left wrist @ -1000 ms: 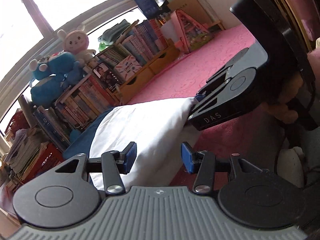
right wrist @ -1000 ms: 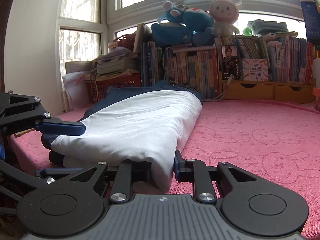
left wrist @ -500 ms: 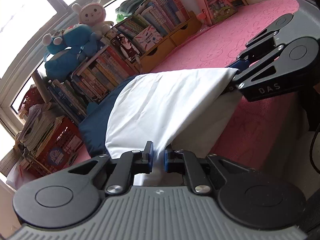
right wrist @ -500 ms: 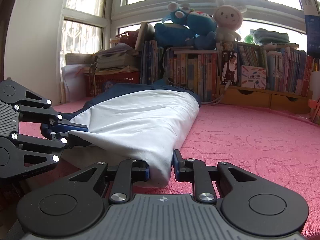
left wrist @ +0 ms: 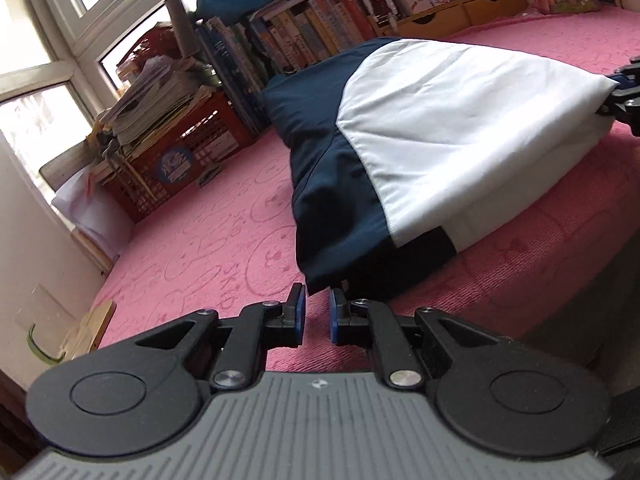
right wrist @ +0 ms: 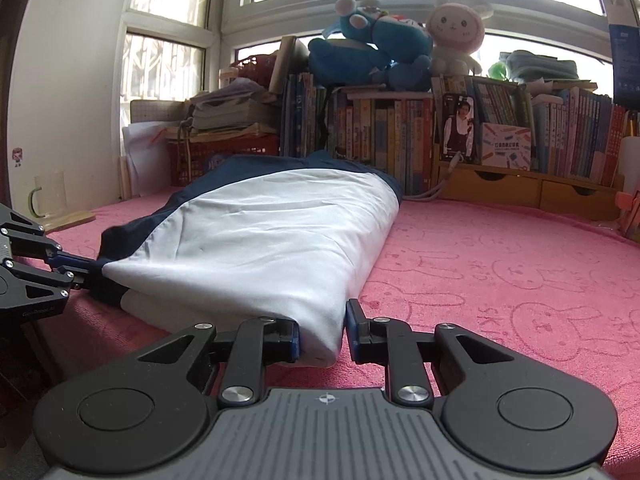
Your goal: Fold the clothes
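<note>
A pink bed cover [right wrist: 500, 280] fills the lower half of the right wrist view. On it the garment [right wrist: 260, 240], a thick, softly creased white bundle edged in navy, runs lengthwise from bottom centre up towards the books [right wrist: 400, 136]. So it lies straight ahead of both tongs. The right gripper [right wrist: 322, 332] pinches its white near corner at bottom centre, and the left gripper [right wrist: 80, 272], whose jaws have just been closing, nips the navy corner at the left edge.
</note>
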The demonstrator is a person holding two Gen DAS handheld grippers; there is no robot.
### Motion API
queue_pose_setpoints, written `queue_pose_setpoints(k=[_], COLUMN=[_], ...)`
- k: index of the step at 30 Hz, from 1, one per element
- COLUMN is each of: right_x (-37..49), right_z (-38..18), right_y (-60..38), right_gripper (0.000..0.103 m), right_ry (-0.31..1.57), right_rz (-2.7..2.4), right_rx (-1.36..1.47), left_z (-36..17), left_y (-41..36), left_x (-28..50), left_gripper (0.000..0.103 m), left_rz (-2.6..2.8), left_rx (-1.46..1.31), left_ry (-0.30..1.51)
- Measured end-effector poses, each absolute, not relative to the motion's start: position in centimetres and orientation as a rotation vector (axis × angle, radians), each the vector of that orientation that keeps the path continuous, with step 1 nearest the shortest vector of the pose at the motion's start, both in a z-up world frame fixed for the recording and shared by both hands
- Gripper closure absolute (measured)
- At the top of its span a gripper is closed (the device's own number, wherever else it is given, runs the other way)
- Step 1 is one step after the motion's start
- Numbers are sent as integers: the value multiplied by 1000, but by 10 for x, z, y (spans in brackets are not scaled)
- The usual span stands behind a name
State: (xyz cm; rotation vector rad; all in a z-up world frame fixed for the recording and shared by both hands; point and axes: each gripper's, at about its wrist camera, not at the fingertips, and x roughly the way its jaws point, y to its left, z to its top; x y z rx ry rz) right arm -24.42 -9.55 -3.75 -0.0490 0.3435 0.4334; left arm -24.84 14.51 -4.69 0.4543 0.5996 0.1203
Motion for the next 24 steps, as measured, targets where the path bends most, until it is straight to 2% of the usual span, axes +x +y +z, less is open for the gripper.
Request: queue_pose_setpoints(k=[2, 6, 10, 15, 20, 24], right_x=[-244, -244, -245, -245, -244, -243], right_z=[-39, -42, -44, -44, -45, -47], right_y=[-96, -97, -93, -92, -91, -93], right_gripper=[81, 81, 80, 80, 80, 79], right_ry=[344, 345, 344, 344, 345, 353], right_rz=[435, 439, 437, 441, 440, 444], right_rx=[-50, -54, -67, -72, -75, -73], left_z=[-39, 1, 29, 53, 32, -10], left_y=[161, 185, 155, 104, 58, 74], left_x=[-254, -270, -240, -182, -118, -89], left_gripper=[91, 90, 74, 63, 63, 62], left_rz=[186, 224, 80, -165, -296, -148], left_rx=[345, 95, 179, 339, 481, 480], left_ry=[609, 495, 407, 329, 336, 403])
